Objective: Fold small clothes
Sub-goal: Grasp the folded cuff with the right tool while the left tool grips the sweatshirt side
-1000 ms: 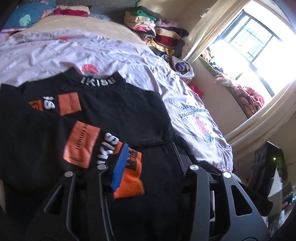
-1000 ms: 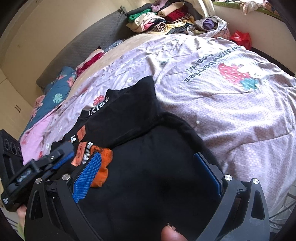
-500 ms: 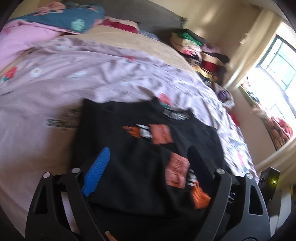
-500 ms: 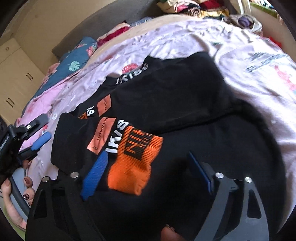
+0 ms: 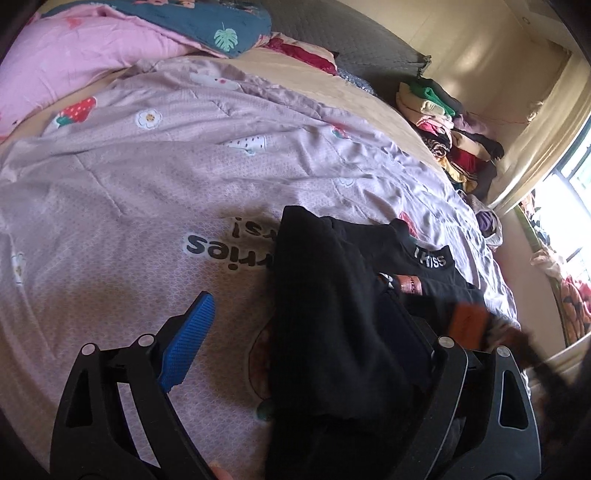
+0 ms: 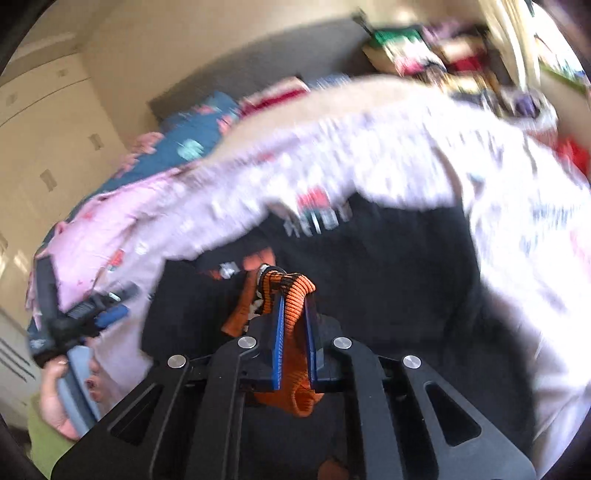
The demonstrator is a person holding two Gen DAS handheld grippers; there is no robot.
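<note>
A home bedroom; quilt-covered bed (image 5: 155, 177), pillows (image 5: 207, 22), wardrobe (image 6: 48, 147).

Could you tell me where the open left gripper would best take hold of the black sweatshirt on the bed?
Probably the sweatshirt's folded left edge, approached from the lilac duvet side. That edge stands raised and bare, already between the left gripper's wide jaws. The right gripper has just closed on the orange cuff.

Lilac quilt (image 5: 147, 177), pink blanket (image 5: 74, 55) — stacked clothes (image 5: 450, 136)

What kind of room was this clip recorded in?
Most likely a home bedroom. A bed fills the view, covered by a lilac strawberry-print quilt, with a pink duvet near the grey headboard. A stack of folded clothes sits on the bed near the window.
</note>
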